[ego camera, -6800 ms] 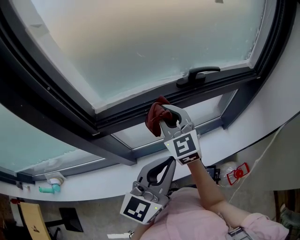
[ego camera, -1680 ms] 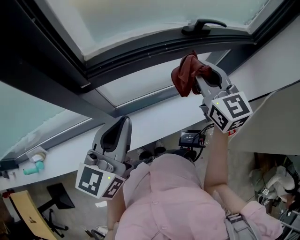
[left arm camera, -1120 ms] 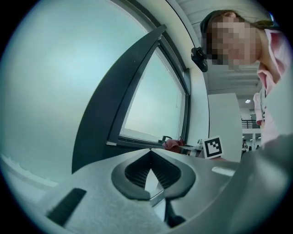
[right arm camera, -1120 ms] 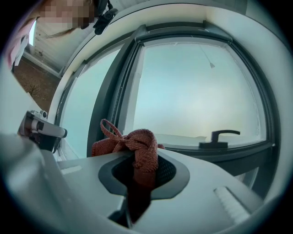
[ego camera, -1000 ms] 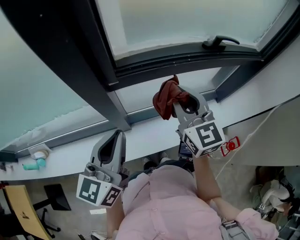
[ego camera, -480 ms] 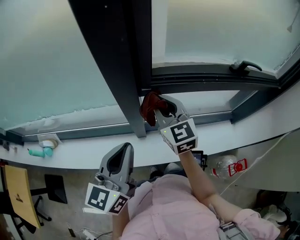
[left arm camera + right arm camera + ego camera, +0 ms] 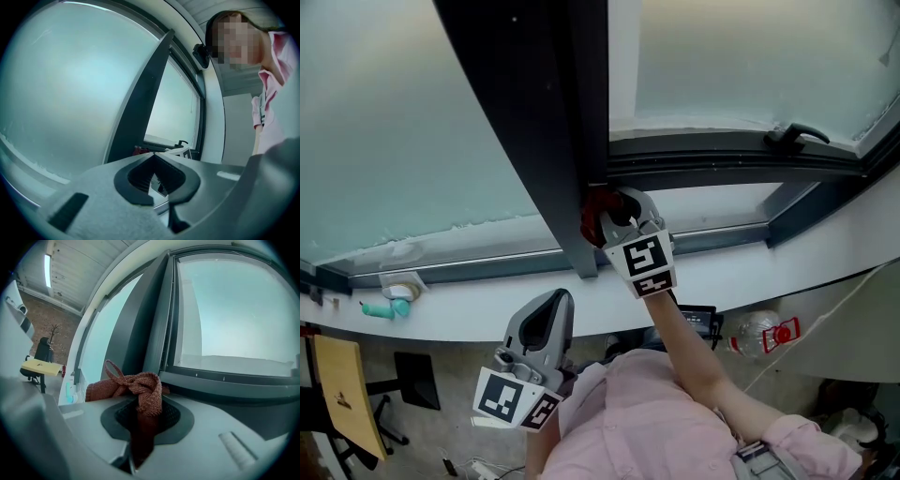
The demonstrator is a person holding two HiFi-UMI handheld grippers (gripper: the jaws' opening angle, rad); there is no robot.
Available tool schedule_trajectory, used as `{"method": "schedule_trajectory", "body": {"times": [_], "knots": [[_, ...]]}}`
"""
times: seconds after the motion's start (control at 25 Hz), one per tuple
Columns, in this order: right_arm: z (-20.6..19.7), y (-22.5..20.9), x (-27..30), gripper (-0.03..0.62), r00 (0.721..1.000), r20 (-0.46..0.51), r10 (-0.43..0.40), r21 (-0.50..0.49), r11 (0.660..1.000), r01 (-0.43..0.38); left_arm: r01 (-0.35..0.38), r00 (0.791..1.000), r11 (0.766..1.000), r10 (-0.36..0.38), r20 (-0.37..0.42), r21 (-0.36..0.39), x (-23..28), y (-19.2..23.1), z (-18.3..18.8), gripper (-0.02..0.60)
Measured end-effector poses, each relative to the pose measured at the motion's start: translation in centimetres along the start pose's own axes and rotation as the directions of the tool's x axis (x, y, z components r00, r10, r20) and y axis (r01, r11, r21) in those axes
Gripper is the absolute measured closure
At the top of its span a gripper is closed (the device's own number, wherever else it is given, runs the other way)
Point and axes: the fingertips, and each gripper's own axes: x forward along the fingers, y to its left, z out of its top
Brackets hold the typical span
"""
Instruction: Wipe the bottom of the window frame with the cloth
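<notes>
Right tool (image 7: 612, 217): pinched on the rust-red woven cloth (image 7: 141, 386) | Cloth: held up at the dark grey metal window frame (image 7: 712, 161), where upright post and bottom rail meet | Left tool (image 7: 152, 157): pressed together, nothing gripped, held low, well apart from frame
</notes>
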Motion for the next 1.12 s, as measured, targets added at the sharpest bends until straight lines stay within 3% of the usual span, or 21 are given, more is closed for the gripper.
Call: {"method": "schedule_trajectory", "body": {"times": [0.44,0.8,1.12], "knots": [[0.2,-0.3,0.4,0.536,1.0,-0.008,0.015,-0.029,0.999,-0.015,0.073,0.997,0.997,-0.073,-0.003,-0.032,3.2,-1.3,-0.5,0.581],[-1.4,-3.0,-1.3,0.536,0.997,-0.028,-0.074,-0.026,0.997,0.073,0.106,0.994,0.994,-0.106,-0.008,-0.033,3.9,-2.3,-1.0,0.581],[-1.2,-3.8,-1.9,0.534,0.995,-0.033,-0.095,-0.019,0.995,0.094,0.134,0.991,0.991,-0.134,-0.004,-0.026,4.2,-3.1,-0.8,0.58]]}}
